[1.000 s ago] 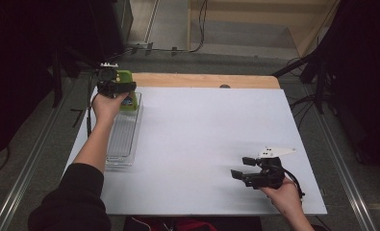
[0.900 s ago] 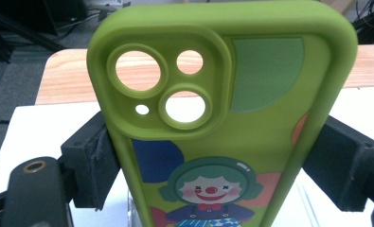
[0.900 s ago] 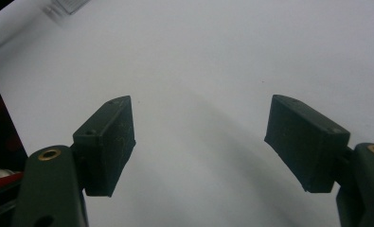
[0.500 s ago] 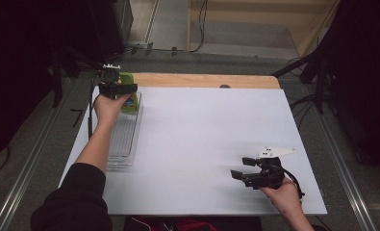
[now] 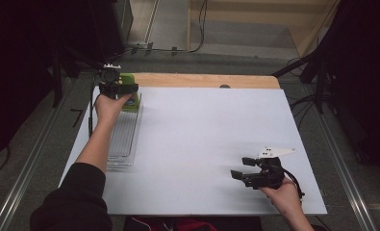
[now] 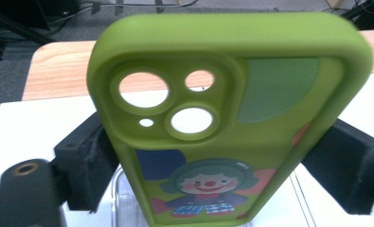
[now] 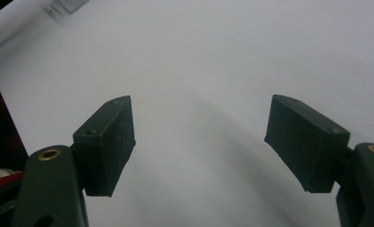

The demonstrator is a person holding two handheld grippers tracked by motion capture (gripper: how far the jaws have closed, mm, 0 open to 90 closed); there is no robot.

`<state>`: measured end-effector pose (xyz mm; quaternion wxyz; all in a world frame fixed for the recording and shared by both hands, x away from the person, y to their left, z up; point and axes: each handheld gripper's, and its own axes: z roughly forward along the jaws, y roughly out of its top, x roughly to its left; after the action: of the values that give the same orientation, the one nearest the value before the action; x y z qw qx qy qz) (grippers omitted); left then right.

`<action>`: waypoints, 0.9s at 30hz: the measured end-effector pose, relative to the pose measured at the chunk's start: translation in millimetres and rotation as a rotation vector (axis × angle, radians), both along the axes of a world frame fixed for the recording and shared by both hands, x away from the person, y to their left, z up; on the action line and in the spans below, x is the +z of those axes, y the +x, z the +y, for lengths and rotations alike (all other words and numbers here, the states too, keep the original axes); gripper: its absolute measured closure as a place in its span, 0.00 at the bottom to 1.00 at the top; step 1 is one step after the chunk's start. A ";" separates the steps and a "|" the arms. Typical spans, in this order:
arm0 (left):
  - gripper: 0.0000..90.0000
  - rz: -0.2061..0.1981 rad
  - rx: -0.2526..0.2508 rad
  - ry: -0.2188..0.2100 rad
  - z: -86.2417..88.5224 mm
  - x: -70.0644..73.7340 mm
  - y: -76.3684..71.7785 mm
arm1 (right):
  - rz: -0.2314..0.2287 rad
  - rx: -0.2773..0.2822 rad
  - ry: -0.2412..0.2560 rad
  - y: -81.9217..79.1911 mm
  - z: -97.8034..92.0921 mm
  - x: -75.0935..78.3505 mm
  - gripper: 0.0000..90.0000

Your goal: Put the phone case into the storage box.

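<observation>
A lime-green phone case (image 6: 222, 118) with camera cut-outs and a clown picture stands upright between the jaws of my left gripper (image 6: 218, 158), which is shut on its sides. From above, the left gripper (image 5: 120, 88) holds the phone case (image 5: 131, 100) over the far end of a clear plastic tray (image 5: 122, 139) at the table's left. My right gripper (image 5: 240, 169) rests low near the front right of the white table, open. Nothing but white surface shows between the jaws of the right gripper (image 7: 199, 142).
The white tabletop (image 5: 207, 139) spreads between both hands, with a bare wooden strip (image 5: 202, 80) along its far edge. Cables and dark stands sit on the floor beyond. A corner of the clear tray (image 7: 68, 4) appears far off in the right gripper view.
The left gripper and the phone case shifted slightly toward the tray's far end. The right gripper has stayed put.
</observation>
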<state>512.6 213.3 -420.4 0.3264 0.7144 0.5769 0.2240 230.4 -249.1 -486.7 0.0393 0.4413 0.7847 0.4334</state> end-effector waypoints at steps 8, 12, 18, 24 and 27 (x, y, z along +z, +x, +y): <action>0.03 0.004 0.003 0.007 -1.5 -2.4 1.1 | -0.001 0.001 0.001 0.0 -0.1 0.1 0.25; 0.03 0.011 -0.001 0.007 -1.6 -2.2 0.8 | 0.001 0.000 0.001 -0.1 0.0 0.0 0.25; 0.00 0.028 -0.004 -0.010 0.0 -1.9 1.0 | 0.000 0.000 0.000 -0.1 -0.4 0.1 0.25; 0.00 0.045 -0.009 -0.030 1.5 -1.0 0.7 | 0.001 -0.002 -0.001 0.1 -0.3 0.1 0.25; 0.00 0.049 -0.022 -0.037 2.0 -1.3 0.8 | -0.001 -0.002 -0.001 0.3 -0.1 0.3 0.25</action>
<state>513.5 215.3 -421.8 0.3279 0.7198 0.5809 0.1920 230.7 -249.3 -486.4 0.0400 0.4418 0.7845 0.4333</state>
